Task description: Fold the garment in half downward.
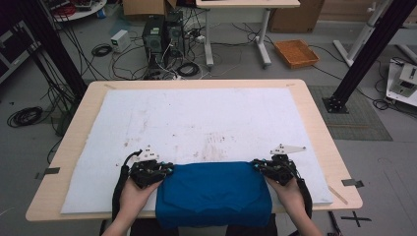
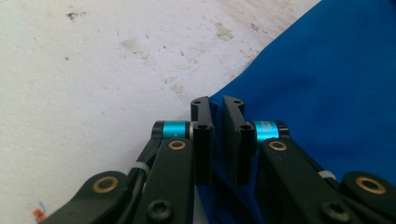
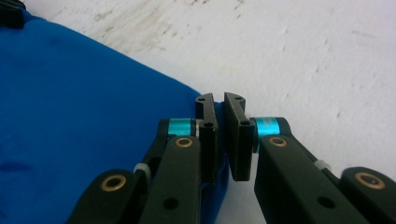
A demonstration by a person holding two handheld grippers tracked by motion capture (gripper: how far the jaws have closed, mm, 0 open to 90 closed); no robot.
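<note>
A: Right, left gripper (image 2: 218, 103) jaws pinched on blue cloth (image 1: 214, 192) far-left corner. Right gripper (image 3: 220, 101)?
B: Same, clamped on far-right corner. Cloth's at white pad (image 1: 196, 118) near edge; front hangs off the table (image 1: 314, 103), cut off by frame.

No text, label, brand or number can be read anywhere.

Blue cloth (image 1: 214, 192) folded flat (near edge overhanging table), lying on white mat's near edge.
</note>
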